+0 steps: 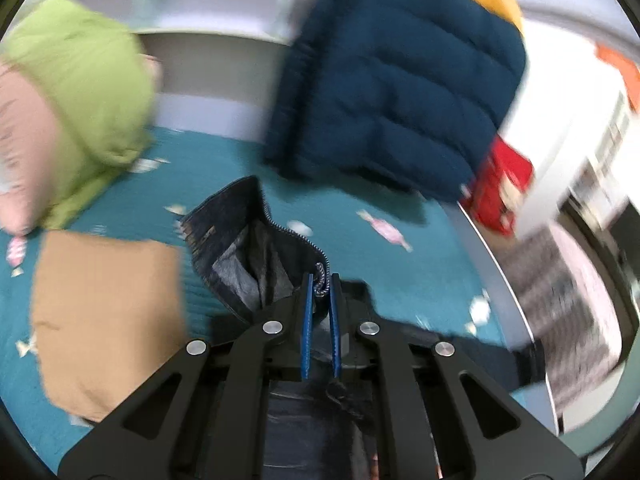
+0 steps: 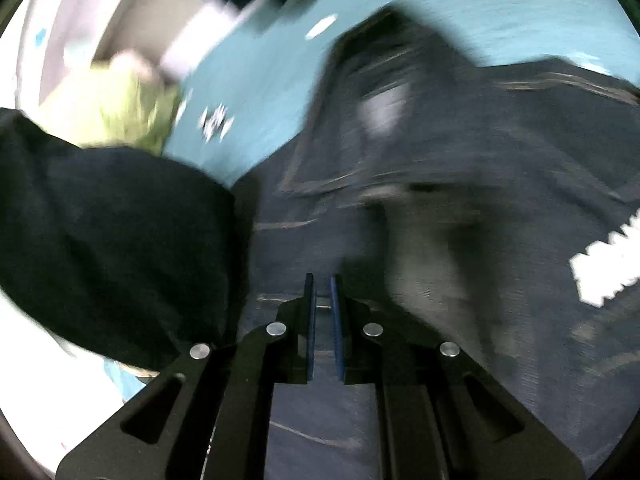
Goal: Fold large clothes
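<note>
Pinching a fold of dark denim near its zipper, the left gripper (image 1: 321,280) has its blue pads nearly together with the cloth and a bit of zipper trapped between them. That dark denim garment (image 1: 244,240) rises from the pinch and lies partly open on the teal bedspread (image 1: 420,280), its grey lining showing. Left of it sits a folded tan garment (image 1: 104,320); farther off on the left is a green jacket (image 1: 88,92), and at the far right a folded navy puffer jacket (image 1: 400,92) with a red item (image 1: 504,188) beside it. The right wrist view is heavily blurred: the right gripper (image 2: 322,284) shows only a narrow gap between its fingers, held just over the denim, and whether it grips any cloth cannot be told. A black fabric mass (image 2: 112,240) fills the near left there.
</note>
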Available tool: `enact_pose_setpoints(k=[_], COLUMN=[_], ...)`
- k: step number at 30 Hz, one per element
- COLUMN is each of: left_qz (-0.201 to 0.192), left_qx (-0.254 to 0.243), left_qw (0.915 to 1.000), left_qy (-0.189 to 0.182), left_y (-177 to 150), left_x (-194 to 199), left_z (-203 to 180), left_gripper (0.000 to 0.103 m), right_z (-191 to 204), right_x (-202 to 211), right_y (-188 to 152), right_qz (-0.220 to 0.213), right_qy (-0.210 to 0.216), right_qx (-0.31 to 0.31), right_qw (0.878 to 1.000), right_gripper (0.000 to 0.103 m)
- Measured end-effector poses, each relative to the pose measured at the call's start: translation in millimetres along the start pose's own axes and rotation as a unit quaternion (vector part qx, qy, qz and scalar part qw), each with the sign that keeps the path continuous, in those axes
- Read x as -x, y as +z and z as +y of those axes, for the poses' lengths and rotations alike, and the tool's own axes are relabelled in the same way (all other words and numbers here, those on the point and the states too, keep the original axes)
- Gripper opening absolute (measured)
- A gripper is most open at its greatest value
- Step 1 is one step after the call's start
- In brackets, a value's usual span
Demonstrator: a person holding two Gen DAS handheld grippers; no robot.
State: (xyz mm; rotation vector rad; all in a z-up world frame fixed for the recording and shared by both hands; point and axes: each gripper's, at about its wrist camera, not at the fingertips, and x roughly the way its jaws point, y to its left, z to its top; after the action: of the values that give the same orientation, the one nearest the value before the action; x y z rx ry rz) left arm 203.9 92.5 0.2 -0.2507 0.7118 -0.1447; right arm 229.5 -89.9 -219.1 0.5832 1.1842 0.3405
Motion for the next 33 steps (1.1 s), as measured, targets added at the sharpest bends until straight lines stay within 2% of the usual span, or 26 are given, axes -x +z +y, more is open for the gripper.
enact_pose_setpoints(k=[2,5,8,10,13,14,15,16,17,19,20,23,24,28,30,31,33], left_qz=[0.04,0.087,0.13,0.169,0.204,0.206,0.206,0.204,0.192,0.149,0.144,0.123,0.113,0.1,0.112,0.117,0.137], left_qx=[-0.024,-0.07,-0.108,-0.125,-0.167,-0.182,-0.188,-0.193,-0.191,-0.177,-0.176,-0.163,-0.158,-0.132,-0.111,-0.104,-0.082], left_qw=[0.9988,0.9933,0.9838,0.975,0.9619,0.9584,0.9565,0.9548,0.9566,0.9635,0.9637,0.9716,0.9754,0.9852,0.9874,0.9877,0.9868], left_qy=[-0.012,-0.028,-0.059,-0.073,-0.074,-0.076,-0.084,-0.098,-0.108,-0.135,-0.14,-0.12,-0.104,-0.045,-0.007,0.005,0.029], left_y=[-18.3,-55.9,-100.9,-137.4,-170.0,-176.8,-177.8,-175.2,-170.8,-154.5,-147.5,-125.7,-118.6,-107.0,-109.0,-112.1,-124.8], left_x=[-38.5,-95.8,-151.6,-185.4,-204.0,-198.9,-195.5,-185.3,-176.2,-149.6,-142.1,-120.9,-114.2,-100.6,-102.2,-102.2,-106.8], left_z=[-32.5,-76.2,-109.8,-125.2,-149.5,-154.8,-157.7,-159.8,-158.7,-154.1,-150.6,-123.8,-108.4,-53.6,-20.1,-8.1,22.1], left_gripper=[0.008,0.008,0.008,0.008,0.008,0.012,0.022,0.057,0.074,0.075,0.075,0.075,0.075,0.075,0.073,0.065,0.056], right_z=[-37.7,-85.9,-129.2,-150.3,-170.2,-169.9,-173.2,-169.8,-167.1,-166.2,-168.8,-155.6,-155.7,-136.2,-126.5,-123.4,-117.0], right_x=[24.4,48.5,65.0,73.3,91.1,97.8,106.0,107.6,109.1,108.9,114.9,114.4,120.5,99.4,83.2,77.6,62.3], right_y=[-3.0,-21.8,-33.3,-43.8,-48.2,-47.0,-44.0,-40.9,-37.5,-27.7,-27.7,-19.7,-24.2,-10.7,-4.4,-3.6,-2.5], right_qz=[-0.029,-0.042,-0.048,-0.055,-0.069,-0.075,-0.079,-0.082,-0.084,-0.092,-0.099,-0.099,-0.098,-0.078,-0.06,-0.051,-0.036], right_qy=[-0.022,-0.037,-0.067,-0.062,-0.073,-0.081,-0.087,-0.093,-0.098,-0.1,-0.101,-0.095,-0.085,-0.083,-0.076,-0.076,-0.067], right_qx=[-0.042,-0.095,-0.139,-0.173,-0.191,-0.185,-0.181,-0.175,-0.17,-0.16,-0.154,-0.129,-0.119,-0.095,-0.083,-0.081,-0.078], right_qw=[0.998,0.994,0.987,0.981,0.976,0.976,0.976,0.977,0.977,0.978,0.978,0.982,0.984,0.989,0.992,0.992,0.994], right_gripper=[0.007,0.007,0.007,0.007,0.01,0.011,0.011,0.014,0.018,0.049,0.052,0.052,0.053,0.056,0.056,0.056,0.056])
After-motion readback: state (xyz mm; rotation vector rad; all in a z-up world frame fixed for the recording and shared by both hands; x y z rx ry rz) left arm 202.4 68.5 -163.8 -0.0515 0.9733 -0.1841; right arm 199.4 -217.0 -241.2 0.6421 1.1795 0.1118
